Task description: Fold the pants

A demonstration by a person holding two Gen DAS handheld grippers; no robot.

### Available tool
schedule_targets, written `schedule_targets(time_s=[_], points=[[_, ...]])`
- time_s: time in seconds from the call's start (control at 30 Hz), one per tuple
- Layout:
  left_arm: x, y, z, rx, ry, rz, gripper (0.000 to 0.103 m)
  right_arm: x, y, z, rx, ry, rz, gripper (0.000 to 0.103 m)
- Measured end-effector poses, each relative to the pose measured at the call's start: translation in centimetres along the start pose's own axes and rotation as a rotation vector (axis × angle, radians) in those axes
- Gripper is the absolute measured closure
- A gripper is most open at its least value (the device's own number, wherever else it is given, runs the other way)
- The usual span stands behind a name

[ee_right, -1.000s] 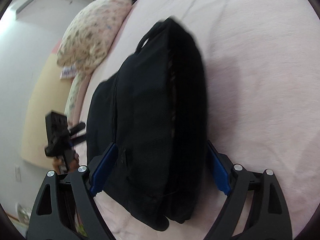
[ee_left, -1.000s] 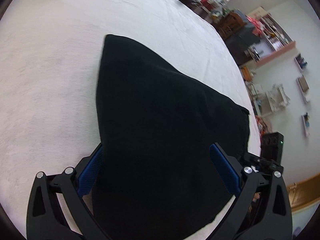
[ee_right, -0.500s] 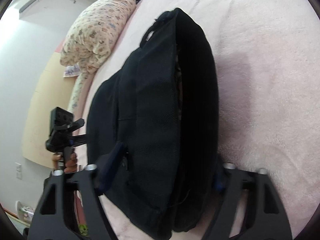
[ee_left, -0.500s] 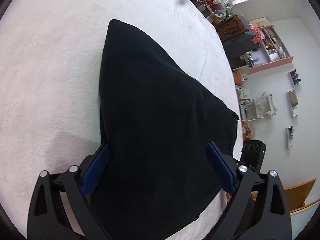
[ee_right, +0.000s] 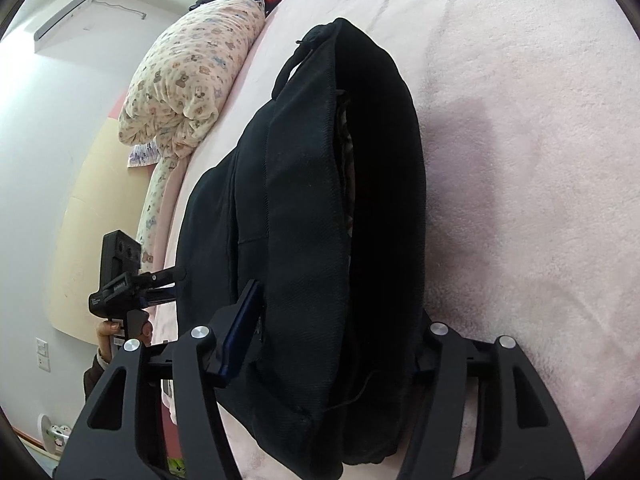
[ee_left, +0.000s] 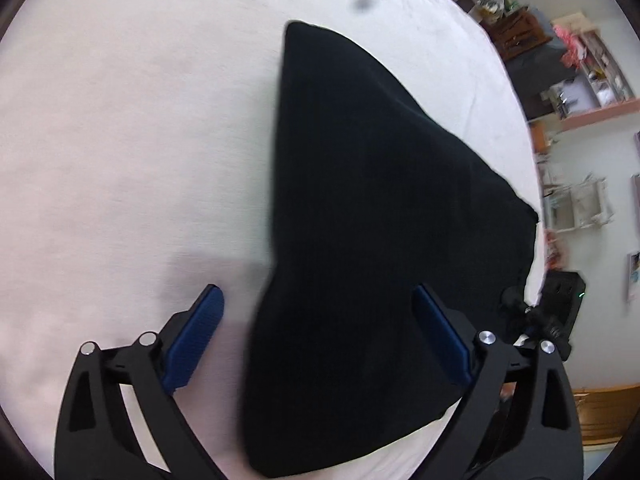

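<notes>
Near end of the black pants [ee_left: 372, 240] cut off by the lower edge in both views. Right pad of the right hand-held gripper [ee_right: 336, 344] buried behind the folded cloth — contact impossible to judge. Shelf clutter [ee_left: 592, 80] blurred — unreadable.

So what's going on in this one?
A person holding a gripper in each hand is folding black fabric pants on a pale pink bedspread. The pants already lie folded into a thick bundle. The right gripper has just been closing its jaws around the near end of the bundle. The left gripper stands wide open, one pad clear of the cloth.
</notes>
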State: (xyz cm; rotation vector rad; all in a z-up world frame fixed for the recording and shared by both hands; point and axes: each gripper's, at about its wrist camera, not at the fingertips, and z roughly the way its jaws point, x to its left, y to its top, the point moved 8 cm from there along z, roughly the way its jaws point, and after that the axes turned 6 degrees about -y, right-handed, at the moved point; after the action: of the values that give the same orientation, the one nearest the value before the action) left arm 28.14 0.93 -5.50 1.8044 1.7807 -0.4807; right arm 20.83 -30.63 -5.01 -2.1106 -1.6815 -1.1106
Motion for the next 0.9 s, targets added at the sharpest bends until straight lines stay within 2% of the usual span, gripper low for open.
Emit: schedule_targets(time_s=[0.13,0.27,0.4,0.53,0.7,0.9], points=[[-1.7,0.0,1.0,0.007,-0.045,0.049,0.010,0.3,0.0,0.2,-0.002,-0.006,-0.010,0.042],[-1.1,0.3,0.7,-0.009,-0.007,0.053,0.040,0.8,-0.1,0.4,-0.022,-0.059,-0.045,0.042],[-1.5,0.3,0.2,-0.024,-0.029,0.044,0.055,1.7,-0.3,0.6,-0.054,-0.156,-0.116,0.044],[-2.9,-0.1,0.6,-0.047,-0.030,0.064,0.072,2.5,-0.3,0.3,-0.077,-0.203,-0.159,0.052],[-3.4,-0.1,0.0,-0.097,-0.046,0.086,0.078,4.8,-0.5,-0.2,-0.140,-0.320,-0.286,0.059],[-3.7,0.1,-0.9,-0.136,-0.060,0.107,0.080,7.3,-0.5,-0.9,-0.199,-0.406,-0.420,0.062]])
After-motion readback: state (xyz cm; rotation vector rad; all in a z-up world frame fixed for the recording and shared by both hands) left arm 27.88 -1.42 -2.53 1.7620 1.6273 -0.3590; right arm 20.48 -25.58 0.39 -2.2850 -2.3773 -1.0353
